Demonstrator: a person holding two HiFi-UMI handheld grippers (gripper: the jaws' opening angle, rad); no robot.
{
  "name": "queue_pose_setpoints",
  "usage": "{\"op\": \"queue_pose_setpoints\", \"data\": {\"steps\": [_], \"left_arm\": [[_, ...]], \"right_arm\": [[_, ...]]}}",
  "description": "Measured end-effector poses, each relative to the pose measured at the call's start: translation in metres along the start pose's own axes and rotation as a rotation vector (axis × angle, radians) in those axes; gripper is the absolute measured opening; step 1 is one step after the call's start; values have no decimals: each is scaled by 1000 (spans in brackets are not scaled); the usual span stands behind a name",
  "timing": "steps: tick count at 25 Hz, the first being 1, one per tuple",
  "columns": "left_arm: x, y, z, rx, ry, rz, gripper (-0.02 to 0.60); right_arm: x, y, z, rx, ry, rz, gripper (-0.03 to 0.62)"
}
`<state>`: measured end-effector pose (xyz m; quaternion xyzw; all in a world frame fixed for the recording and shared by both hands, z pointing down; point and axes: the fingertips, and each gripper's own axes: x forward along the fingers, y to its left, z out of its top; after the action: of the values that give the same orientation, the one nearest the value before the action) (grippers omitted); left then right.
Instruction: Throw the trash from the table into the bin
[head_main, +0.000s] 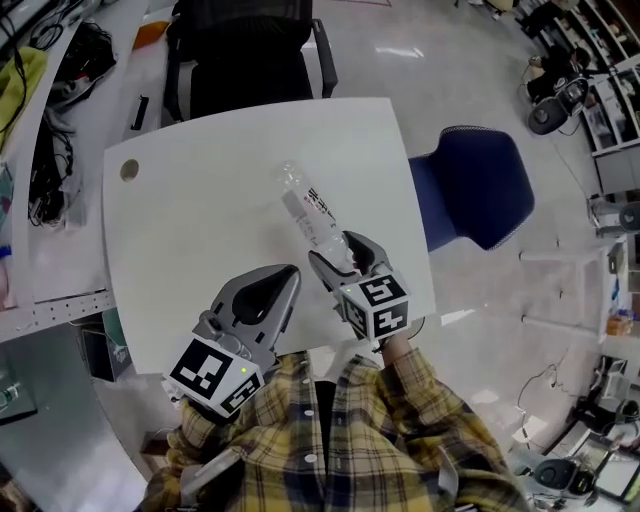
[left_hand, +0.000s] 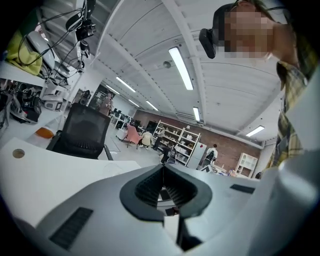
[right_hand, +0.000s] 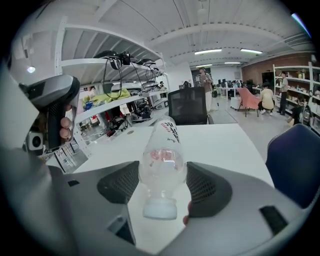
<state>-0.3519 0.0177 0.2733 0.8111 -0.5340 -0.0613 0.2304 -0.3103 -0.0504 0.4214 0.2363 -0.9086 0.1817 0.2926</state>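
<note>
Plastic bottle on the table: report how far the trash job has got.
Done: only the grasp; the bottle is not binned yet. In hand: the right tool is closed on the clear plastic bottle near its white cap, over the white table. The left tool is shut and empty. Left: carry the bottle to the bin, which no view shows, and drop it.

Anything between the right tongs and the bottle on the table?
Nothing. The right tongs are closed on the bottle, pads against both sides just above the cap, with the bottle lying on the white table. No bin shows in any view, so that path can't be judged.
</note>
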Motion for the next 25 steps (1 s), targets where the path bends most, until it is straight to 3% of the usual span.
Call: {"op": "queue_pose_setpoints", "data": {"steps": [10,18,25], "left_arm": [[43,-79,-24,54,30,-68,11],[107,-209,-67,92,72,-171,11],[166,-324,-114,103,69,-185,11]], "right_arm": [[-81,-50,-35,60,-67,-55,293],[-198,-134,-88,118,-114,-136,293],[-316,-212,-154,134,-136,-174,293]]}}
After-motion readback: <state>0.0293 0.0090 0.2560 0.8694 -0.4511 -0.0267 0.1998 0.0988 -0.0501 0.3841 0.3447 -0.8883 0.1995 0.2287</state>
